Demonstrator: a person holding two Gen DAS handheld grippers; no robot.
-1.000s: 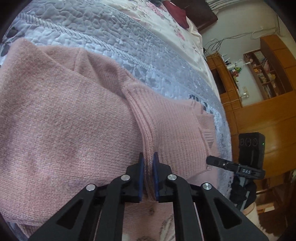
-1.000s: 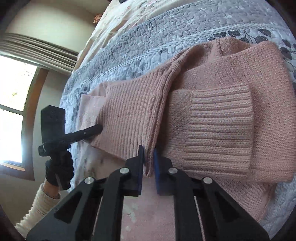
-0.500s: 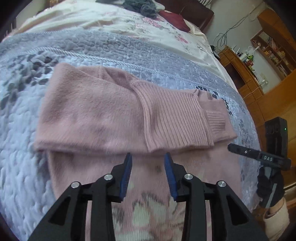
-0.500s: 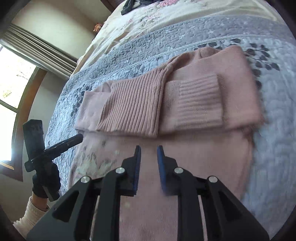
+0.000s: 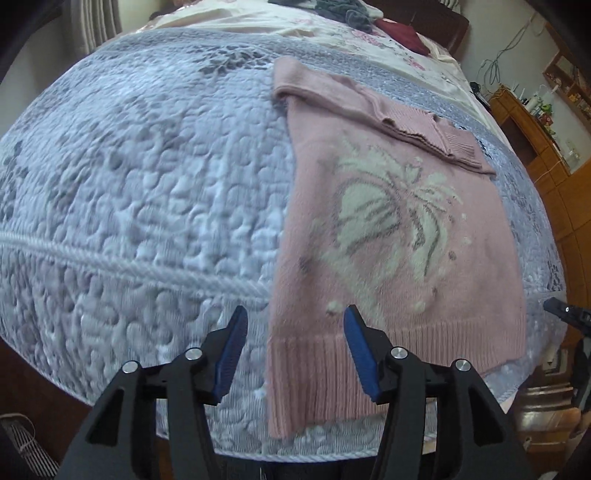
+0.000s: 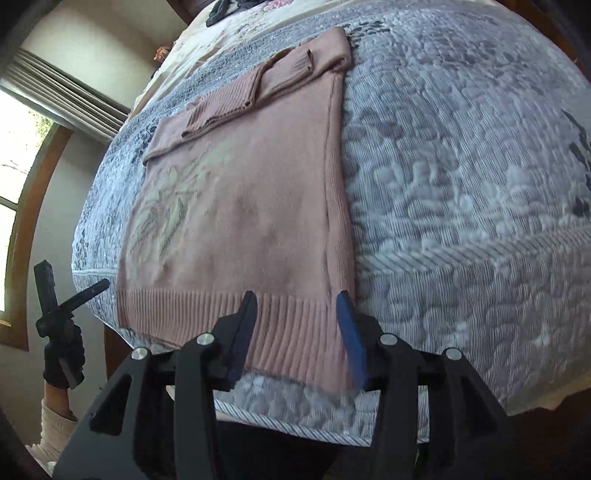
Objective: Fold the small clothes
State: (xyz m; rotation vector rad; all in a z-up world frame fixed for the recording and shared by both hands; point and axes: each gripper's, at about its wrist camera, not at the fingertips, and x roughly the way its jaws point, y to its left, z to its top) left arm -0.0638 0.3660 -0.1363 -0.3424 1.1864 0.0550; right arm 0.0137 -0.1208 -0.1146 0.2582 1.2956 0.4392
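A small pink knitted sweater with a pale butterfly pattern lies flat on the grey quilted bedspread, its sleeves folded across the far end. My left gripper is open, hovering over the ribbed hem's left corner. In the right wrist view the same sweater stretches away, and my right gripper is open above the hem's right corner. Neither gripper holds cloth. The other gripper shows at the left, in a gloved hand.
The bed's near edge drops off just below the hem. Dark clothes lie at the far end of the bed. Wooden shelves and cabinets stand on the right, a window with curtains on the left.
Both grippers let go of the folded sleeves, opened wider and drew back toward me, from the sweater's top end to its ribbed hem at the bed's near edge.
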